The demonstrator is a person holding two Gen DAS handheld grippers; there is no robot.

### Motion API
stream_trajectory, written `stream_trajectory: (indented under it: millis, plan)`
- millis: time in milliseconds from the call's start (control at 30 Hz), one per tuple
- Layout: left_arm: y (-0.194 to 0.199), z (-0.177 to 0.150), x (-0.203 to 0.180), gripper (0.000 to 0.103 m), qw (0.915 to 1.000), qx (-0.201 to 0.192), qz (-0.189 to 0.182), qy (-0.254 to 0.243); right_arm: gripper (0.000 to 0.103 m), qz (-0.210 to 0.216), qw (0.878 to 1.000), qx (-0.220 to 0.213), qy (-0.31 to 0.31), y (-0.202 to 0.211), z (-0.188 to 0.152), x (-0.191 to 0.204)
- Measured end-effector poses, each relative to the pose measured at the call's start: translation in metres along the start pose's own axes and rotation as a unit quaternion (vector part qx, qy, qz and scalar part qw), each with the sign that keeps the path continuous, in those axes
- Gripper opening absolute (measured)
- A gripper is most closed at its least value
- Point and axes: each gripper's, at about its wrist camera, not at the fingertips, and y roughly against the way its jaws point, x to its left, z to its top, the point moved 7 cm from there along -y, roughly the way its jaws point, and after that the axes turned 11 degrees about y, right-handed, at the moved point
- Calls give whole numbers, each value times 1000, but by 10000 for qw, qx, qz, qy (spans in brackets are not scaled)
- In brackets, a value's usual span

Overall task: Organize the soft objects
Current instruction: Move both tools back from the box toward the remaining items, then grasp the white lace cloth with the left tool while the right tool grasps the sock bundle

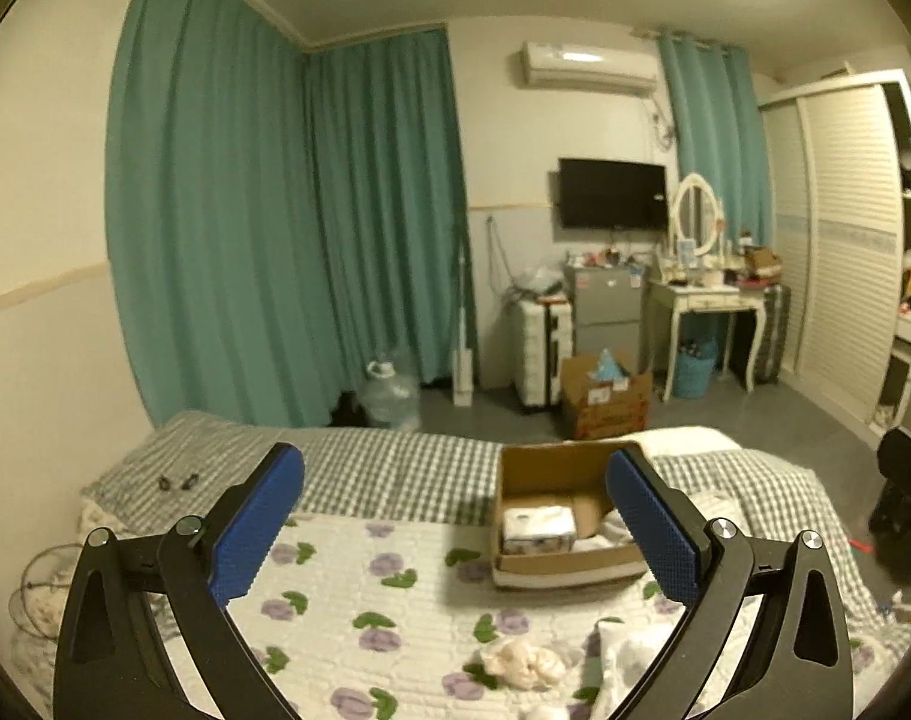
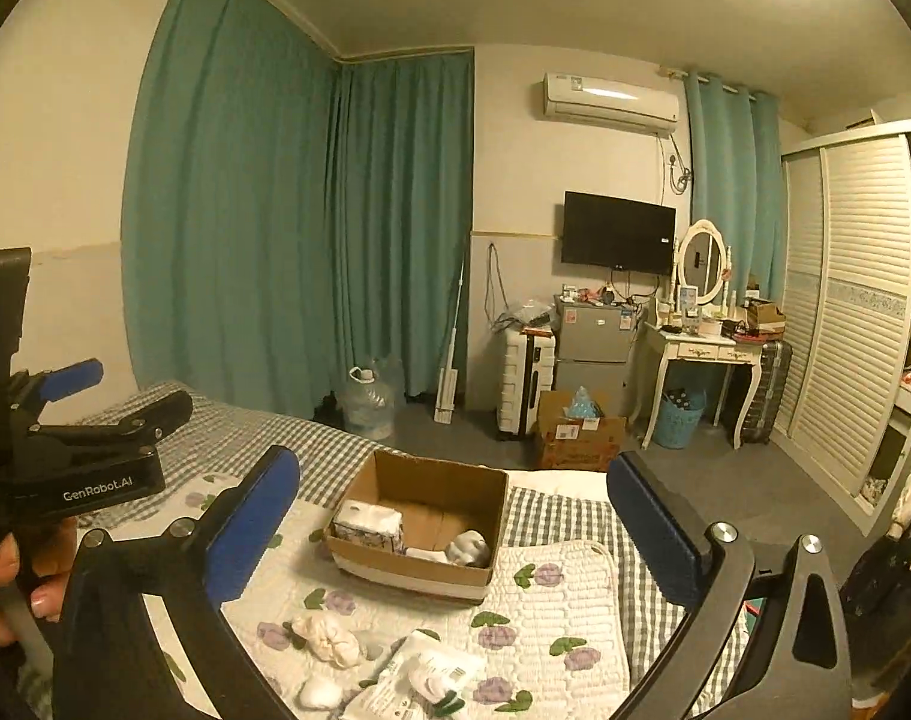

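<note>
Two grippers, left (image 1: 455, 531) and right (image 2: 454, 531), jaws spread and empty, hover above bed (image 2: 563, 588); box (image 2: 419, 531) collects soft items, bundle (image 2: 329, 639) awaiting.

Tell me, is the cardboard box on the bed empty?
Not empty: the cardboard box holds a tissue pack and a white soft item.

The right hand-held gripper (image 2: 455, 534) stands with its blue-padded jaws wide apart and nothing between them, above a bed (image 2: 551, 630) covered by a white quilt with purple flowers. Ahead on the quilt sits an open cardboard box (image 2: 419, 525) holding a tissue pack (image 2: 368, 522) and a pale soft bundle (image 2: 470, 547). Nearer, a crumpled cream cloth (image 2: 329, 639) and a white plastic packet (image 2: 419, 678) lie loose. At far left a hand (image 2: 2, 570) holds the left hand-held gripper (image 2: 77, 414).
</note>
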Motion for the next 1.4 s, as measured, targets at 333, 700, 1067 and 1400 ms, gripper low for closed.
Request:
stream_trajectory:
  millis: [333,700,1067,1400]
  plan:
    - [-10,-28,-3,103,9982,430,-393,116,103,18,9998,185,122,-10,-23,9]
    - [-65,-92,-1,103,9869,1495,-579,184,103,164,9942,1062,60,-62,-94,18]
    - [-133,-172,-5,101,9667,2499,-532,129,103,423,9720,2310,-70,-121,-196,21]
    - [-175,-247,-9,90,9412,3340,-510,-68,84,765,9405,3308,-101,-163,-272,34]
